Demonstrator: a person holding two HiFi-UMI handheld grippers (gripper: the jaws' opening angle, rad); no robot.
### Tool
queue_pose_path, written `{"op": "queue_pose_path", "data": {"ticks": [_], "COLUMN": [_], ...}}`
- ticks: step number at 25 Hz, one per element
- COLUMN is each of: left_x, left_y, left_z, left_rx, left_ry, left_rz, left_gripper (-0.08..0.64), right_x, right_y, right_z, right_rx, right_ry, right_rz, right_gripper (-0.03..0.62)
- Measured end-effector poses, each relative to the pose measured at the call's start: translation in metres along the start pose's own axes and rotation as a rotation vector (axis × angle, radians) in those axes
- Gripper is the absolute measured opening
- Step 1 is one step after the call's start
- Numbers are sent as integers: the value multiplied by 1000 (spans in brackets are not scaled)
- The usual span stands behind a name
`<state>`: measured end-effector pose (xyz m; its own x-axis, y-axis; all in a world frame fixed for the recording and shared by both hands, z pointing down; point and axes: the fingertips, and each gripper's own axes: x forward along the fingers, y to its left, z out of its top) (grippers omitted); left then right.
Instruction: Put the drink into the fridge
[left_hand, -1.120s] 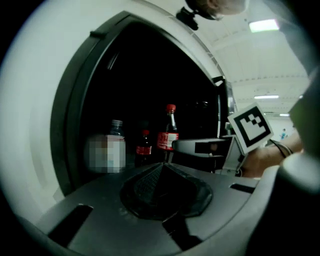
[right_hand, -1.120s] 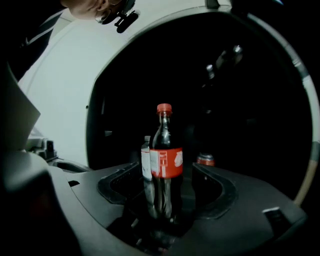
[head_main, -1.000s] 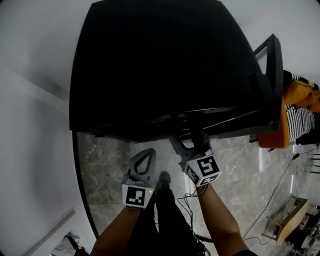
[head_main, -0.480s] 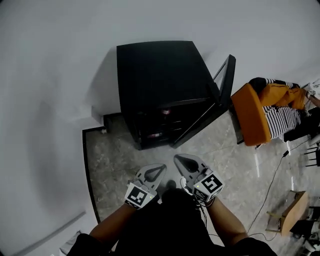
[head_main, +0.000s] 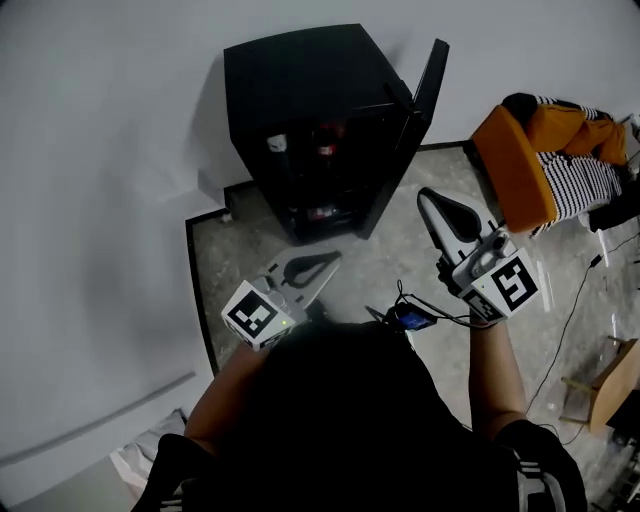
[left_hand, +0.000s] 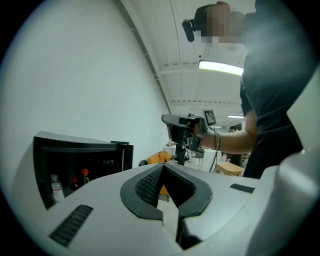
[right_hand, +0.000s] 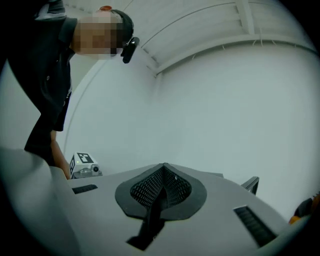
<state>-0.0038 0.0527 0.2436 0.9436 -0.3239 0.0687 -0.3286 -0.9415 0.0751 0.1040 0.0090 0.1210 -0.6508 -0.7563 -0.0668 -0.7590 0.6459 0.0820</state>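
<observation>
Left claw (head_main: 333, 259): low in front of the person's body, pointing toward the fridge. Its jaws are pressed together with nothing between them, as the left gripper view (left_hand: 162, 167) confirms.
Right claw (head_main: 429, 196): raised higher, on the right side. Its jaws are also pressed together and empty (right_hand: 163, 166).
Cable (head_main: 430, 308): hangs in loops from the right claw back to the person's waist.
Floor (head_main: 400, 250): a bare marble stretch separates both claws from the fridge, so neither claw touches anything.
Fridge (head_main: 300, 90): a small black cabinet standing against the wall (head_main: 100, 200) at the floor's far edge.
Fridge door (head_main: 427, 85): swung wide open on the right side, with its free edge toward the orange seat (head_main: 515, 165).
Drink: already inside. A clear bottle (head_main: 277, 143) stands at the left of the upper shelf and a red-capped bottle (head_main: 326, 150) beside it. Something pinkish sits on the lower shelf, too small to name. I cannot tell which one is the task's drink.
Progress (judgement): the placing looks done, and only the door seems left.
Risk, door: if left open, the fridge warms up.
Risk, push: a hard shove with a closed claw could rock the bottles or make the door bounce back.
Risk, cable: the slack loops could snag on the door edge during a reach.
</observation>
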Motion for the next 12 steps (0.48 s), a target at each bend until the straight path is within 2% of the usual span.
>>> {"op": "queue_pose_path", "data": {"ticks": [2,4,8,12], "left_x": [0,1,3,15], "left_y": [-18,-22,-31,-85], "left_z": [-5,-17,-18,-13], "left_rx": [-7,-17,-35,-37], "left_ry": [3,26,48,31], "left_rz": [-101,-141,-46,-37], "left_gripper": [11,11,11,11], "right_x": [-14,-30,-90,-148], "right_y": [-4,-8,0,14], "right_z": [3,5,21,38], "right_rx": [-24,-19,29,61], "right_ry": [-23,-45,-82,-118], "right_rz": [-11,-2,40,52], "right_gripper": [21,21,21,21]}}
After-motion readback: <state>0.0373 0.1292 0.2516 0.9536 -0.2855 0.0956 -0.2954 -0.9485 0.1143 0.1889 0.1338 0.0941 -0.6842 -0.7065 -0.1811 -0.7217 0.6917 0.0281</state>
